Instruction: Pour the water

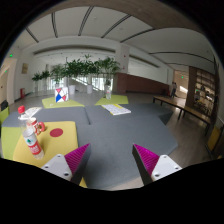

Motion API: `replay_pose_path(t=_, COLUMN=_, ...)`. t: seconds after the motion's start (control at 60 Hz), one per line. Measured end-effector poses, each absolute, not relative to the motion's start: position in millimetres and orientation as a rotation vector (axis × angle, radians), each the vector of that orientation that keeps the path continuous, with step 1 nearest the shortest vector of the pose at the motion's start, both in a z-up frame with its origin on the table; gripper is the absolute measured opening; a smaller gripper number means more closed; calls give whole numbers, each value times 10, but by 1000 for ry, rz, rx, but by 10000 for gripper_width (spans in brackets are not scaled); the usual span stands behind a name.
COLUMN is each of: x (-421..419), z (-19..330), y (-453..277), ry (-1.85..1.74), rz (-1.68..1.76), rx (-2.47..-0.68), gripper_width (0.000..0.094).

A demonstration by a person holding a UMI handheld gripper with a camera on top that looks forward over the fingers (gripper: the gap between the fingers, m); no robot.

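A clear plastic bottle [31, 138] with a red cap and a red label stands on a yellow mat [50, 148] on the grey table [115, 135], ahead and to the left of the left finger. A flat red disc [56, 132] lies on the same mat, just right of the bottle. A small cup-like object [60, 95] with red and blue markings stands on a farther yellow-green mat. My gripper [111, 160] is open and empty, its pink pads wide apart over the bare grey table.
A white sheet [118, 109] lies on a green mat at the table's far side. A small orange item [40, 126] sits by the bottle. Potted plants [78, 70] line the back. Shelves [203, 95] stand at the right.
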State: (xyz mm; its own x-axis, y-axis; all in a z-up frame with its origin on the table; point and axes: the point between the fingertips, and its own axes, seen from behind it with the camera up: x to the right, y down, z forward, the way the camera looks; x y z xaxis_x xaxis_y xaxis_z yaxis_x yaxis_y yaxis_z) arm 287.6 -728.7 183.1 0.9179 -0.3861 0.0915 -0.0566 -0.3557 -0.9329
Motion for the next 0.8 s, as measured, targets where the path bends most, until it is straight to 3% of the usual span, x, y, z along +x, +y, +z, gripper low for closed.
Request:
replay_pose_path(t=0.167, x=2758, z=1824, y=-7410, ry=294, rz=-373, rx=-1936, gripper_width=858)
replay_pose_path(t=0.433, x=1825, z=1738, y=-7715, ry=205, rz=-329, rx=-1950, gripper_width=860)
replay_pose_path(t=0.8, x=96, z=1512, y=-6744, ry=28, rz=-147, rx=-1909, gripper_width=841)
